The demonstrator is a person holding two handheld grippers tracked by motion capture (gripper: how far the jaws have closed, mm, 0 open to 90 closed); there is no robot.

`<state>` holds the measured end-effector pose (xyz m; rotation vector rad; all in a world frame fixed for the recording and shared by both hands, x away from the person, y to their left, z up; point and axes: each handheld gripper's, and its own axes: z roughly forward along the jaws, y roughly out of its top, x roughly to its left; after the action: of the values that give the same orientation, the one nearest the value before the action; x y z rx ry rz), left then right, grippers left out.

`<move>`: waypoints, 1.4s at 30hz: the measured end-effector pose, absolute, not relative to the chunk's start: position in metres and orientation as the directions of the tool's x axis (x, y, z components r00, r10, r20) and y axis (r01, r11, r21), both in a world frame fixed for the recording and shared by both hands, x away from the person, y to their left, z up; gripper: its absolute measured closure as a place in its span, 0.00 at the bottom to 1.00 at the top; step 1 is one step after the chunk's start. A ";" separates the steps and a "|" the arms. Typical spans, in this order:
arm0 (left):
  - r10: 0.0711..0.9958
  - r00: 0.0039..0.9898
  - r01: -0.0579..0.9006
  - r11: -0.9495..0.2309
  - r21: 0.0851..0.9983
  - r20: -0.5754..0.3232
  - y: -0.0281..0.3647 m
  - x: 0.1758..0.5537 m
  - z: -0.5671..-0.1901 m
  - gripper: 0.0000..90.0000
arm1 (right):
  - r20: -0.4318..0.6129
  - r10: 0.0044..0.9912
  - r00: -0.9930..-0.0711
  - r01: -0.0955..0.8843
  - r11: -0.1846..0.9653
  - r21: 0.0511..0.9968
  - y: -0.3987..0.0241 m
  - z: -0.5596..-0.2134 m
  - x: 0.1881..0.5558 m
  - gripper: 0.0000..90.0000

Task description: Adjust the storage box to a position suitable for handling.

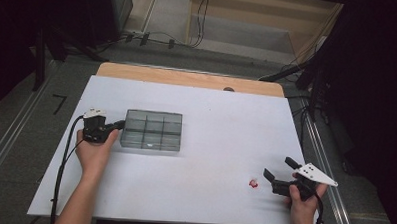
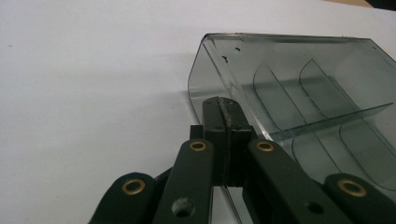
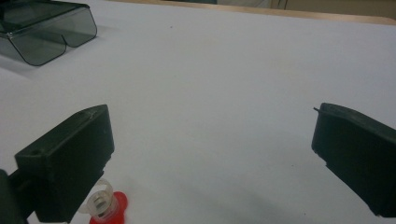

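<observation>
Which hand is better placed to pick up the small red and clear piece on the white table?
Right. The right gripper hovers open beside the small red and clear piece, while the left gripper is shut on the smoky transparent divided box's wall across the table.

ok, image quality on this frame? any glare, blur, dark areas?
High view: white sheet evenly lit, surroundings nearly black, slightly soft. Left gripper view: near links of the left tongs blurred; smoky compartment box sharper, mild reflections. Right gripper view: right tongs soft, red-and-clear small part out of focus.

Smoky clear divided box upright; red-based small piece well apart.
</observation>
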<state>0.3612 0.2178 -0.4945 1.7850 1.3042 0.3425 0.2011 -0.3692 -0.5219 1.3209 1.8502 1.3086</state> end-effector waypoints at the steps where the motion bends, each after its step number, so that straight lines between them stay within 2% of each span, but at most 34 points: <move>1: 0.873 0.412 0.632 -0.068 0.772 -0.261 0.218 0.361 -0.495 0.99 | 0.119 0.911 -0.395 0.416 0.062 0.907 -0.369 -0.522 0.201 0.00; 42: 0.826 0.500 0.634 -0.143 0.760 -0.261 0.166 0.342 -0.495 0.99 | 0.119 0.909 -0.400 0.420 0.067 0.905 -0.369 -0.522 0.202 0.00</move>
<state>0.3419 0.1657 -0.4947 1.8607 1.2137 0.2734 0.2018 -0.3691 -0.5220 1.3183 1.8609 1.3067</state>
